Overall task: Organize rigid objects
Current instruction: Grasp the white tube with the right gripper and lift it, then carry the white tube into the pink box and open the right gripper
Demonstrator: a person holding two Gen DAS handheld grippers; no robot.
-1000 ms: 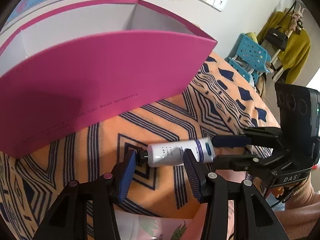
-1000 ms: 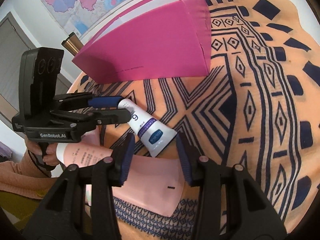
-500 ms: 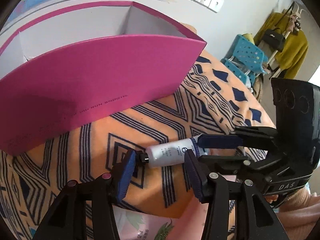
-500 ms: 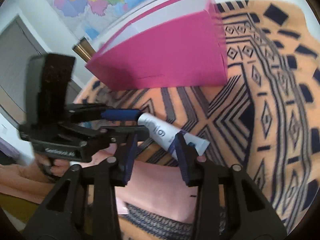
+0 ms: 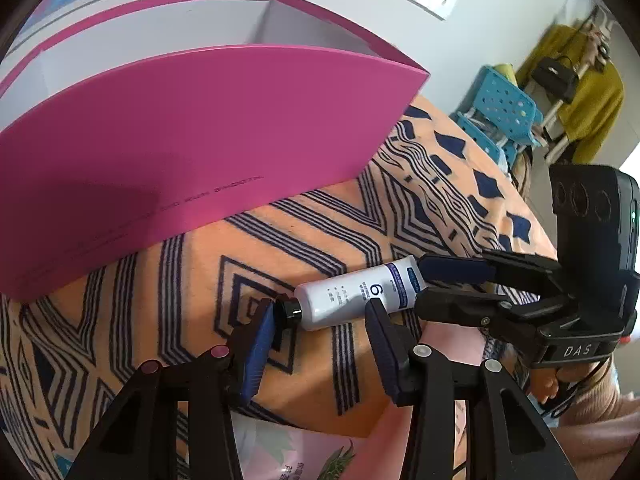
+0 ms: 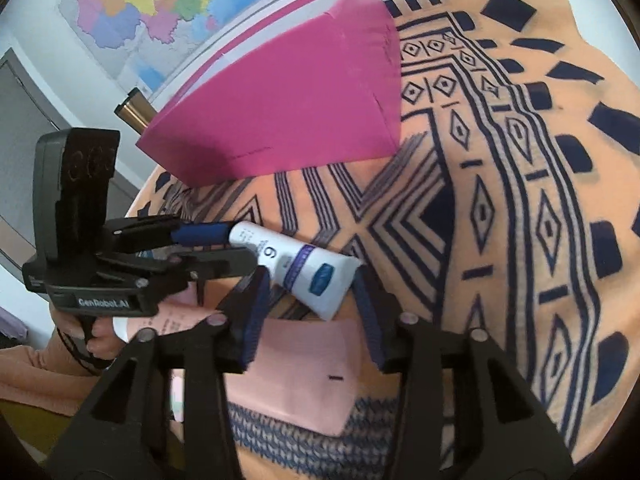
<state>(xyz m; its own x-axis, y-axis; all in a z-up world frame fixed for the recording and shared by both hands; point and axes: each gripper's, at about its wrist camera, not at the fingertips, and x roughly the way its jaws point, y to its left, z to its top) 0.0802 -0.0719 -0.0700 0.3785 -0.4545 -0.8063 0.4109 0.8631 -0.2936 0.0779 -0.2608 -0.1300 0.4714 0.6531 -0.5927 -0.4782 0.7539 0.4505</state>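
A white tube [image 5: 344,300] with a black cap and a blue band hangs just over the orange patterned cloth, in front of the open pink box [image 5: 200,140]. My left gripper [image 5: 320,340] is shut on its cap end; the cap meets the left pad. In the right wrist view the left gripper [image 6: 236,246] comes in from the left and clamps that same end of the tube [image 6: 304,268]. My right gripper [image 6: 312,312] straddles the flat crimped end, its jaws opening, and I see thin gaps beside the pads. The right gripper [image 5: 420,288] reaches in from the right. The pink box [image 6: 300,100] stands behind.
A pink booklet [image 6: 304,364] lies at the table's near edge under the grippers, and a flowered pink packet [image 5: 288,452] lies below the left one. A brass cylinder [image 6: 134,114] pokes out behind the box. Blue stools [image 5: 504,112] and a coat rack stand beyond the table.
The right gripper's pads stand slightly wider around the tube's flat end than half a second ago. The right wrist view swung and steadied. The left gripper and the tube have hardly moved.
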